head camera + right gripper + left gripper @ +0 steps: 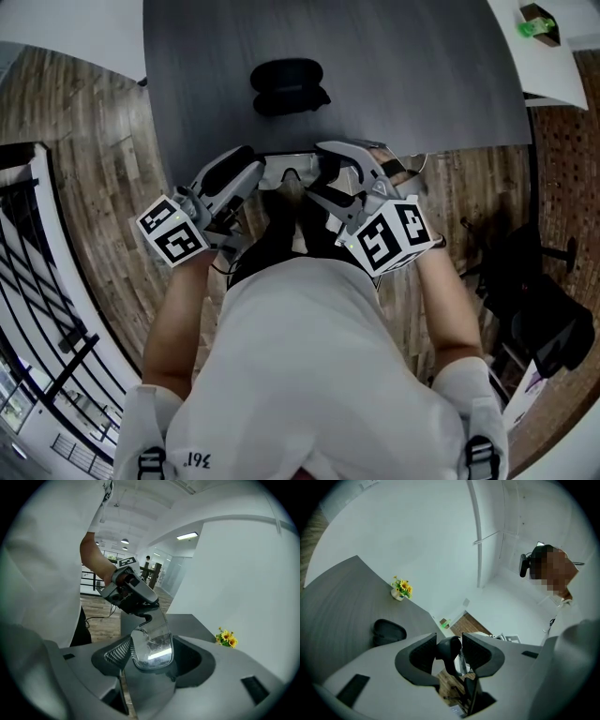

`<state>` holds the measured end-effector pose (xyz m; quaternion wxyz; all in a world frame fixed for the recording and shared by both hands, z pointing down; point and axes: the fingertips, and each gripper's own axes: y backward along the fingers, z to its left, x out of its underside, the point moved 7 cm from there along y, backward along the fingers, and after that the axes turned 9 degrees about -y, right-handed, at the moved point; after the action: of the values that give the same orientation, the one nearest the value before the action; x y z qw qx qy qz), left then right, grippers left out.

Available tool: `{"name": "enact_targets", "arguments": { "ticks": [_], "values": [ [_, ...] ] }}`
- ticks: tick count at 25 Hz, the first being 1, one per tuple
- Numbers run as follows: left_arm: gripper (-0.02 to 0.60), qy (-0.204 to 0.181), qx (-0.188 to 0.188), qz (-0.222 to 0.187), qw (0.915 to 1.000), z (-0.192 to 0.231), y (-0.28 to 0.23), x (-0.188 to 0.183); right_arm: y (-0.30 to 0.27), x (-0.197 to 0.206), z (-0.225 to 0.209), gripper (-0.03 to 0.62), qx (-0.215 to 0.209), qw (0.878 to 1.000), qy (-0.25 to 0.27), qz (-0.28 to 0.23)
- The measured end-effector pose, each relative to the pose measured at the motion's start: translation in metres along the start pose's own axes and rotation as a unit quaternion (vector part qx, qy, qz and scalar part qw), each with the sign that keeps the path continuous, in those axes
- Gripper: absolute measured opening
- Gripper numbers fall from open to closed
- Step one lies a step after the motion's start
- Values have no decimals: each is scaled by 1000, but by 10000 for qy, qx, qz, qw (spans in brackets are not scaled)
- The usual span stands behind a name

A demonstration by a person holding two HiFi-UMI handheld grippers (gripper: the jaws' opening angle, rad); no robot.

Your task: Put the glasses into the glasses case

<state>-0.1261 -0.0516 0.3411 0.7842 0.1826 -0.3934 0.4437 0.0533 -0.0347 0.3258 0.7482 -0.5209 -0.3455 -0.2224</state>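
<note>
With the left gripper [450, 648], pinching the dark temple tip of the glasses [449, 654], jaws narrowed onto it. With the right gripper [151, 657], clamping one clear lens from both sides. Glasses stretched between the two at the centre of the head view, just short of the near edge of the dark grey table [422, 84].

Further up that view, at upper centre: black glasses case [289, 86], lying open like a clam on the table, well apart from the glasses. Inside too dark to read.

At the table's far corner, a small pot of sunflowers [401, 590]. At upper right of the head view, a small green thing [536, 26], too small to name. Around the table, wood floor [94, 122]. Filling the lower head view, a white shirt [309, 356], covering whatever lies beneath the grippers.
</note>
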Motion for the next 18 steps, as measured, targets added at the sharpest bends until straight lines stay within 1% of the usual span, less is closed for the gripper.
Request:
{"name": "enact_targets", "arguments": {
  "ticks": [6, 10, 15, 18],
  "values": [
    [166, -53, 161, 71, 9998, 11, 4, -11, -9, -10, -2, 287, 199, 9997, 9, 108],
    [166, -21, 242, 105, 9997, 24, -3, -15, -16, -12, -11, 287, 294, 9994, 7, 183],
    [166, -24, 175, 152, 9997, 29, -4, -10, -21, -6, -14, 287, 172, 9995, 101, 259],
    [169, -29, 110, 239, 9997, 36, -12, -7, -26, 2, -24, 287, 39, 9995, 170, 277]
  ]
}}
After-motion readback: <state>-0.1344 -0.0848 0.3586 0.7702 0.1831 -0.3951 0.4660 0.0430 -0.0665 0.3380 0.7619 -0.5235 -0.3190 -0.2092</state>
